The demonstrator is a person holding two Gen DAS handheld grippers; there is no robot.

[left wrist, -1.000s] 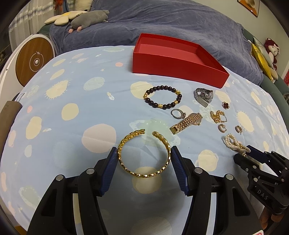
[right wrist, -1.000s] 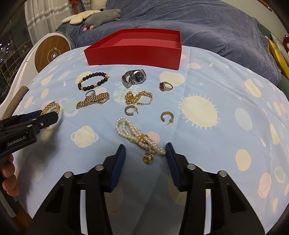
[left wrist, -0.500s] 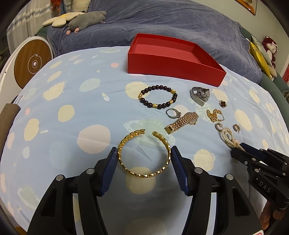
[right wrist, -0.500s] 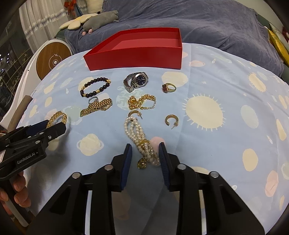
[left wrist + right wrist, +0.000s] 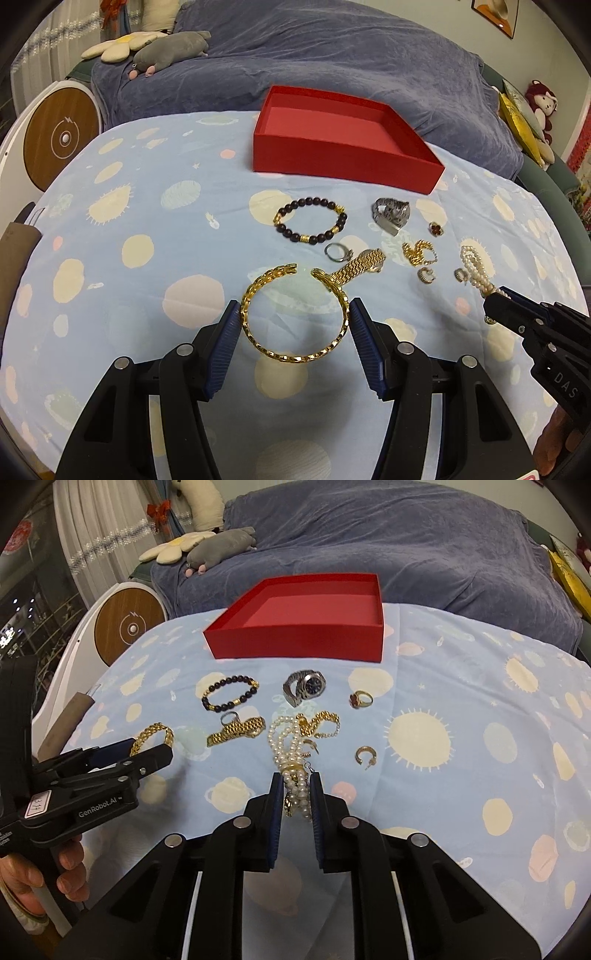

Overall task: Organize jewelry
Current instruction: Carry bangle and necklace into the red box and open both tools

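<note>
Right gripper [image 5: 297, 794] is closing, pads pinching the pearl bracelet [image 5: 290, 751], red box [image 5: 303, 618] up at 12 o'clock. Left gripper [image 5: 295, 325] clamps the gold bangle [image 5: 295, 314] over the spotted blue table [image 5: 129, 229].

A box [image 5: 295, 627] sits at the far side of the cloth-covered table [image 5: 461, 794], with a sofa [image 5: 406, 546] behind it. Before the box lie a beaded bracelet [image 5: 229, 693], a watch [image 5: 304, 686] and a ring [image 5: 361, 699], left to right. Nearer lie a link watch [image 5: 236, 731], a chain [image 5: 321, 722] and a hoop earring [image 5: 365, 755]. An open bangle [image 5: 295, 317] lies leftmost.
</note>
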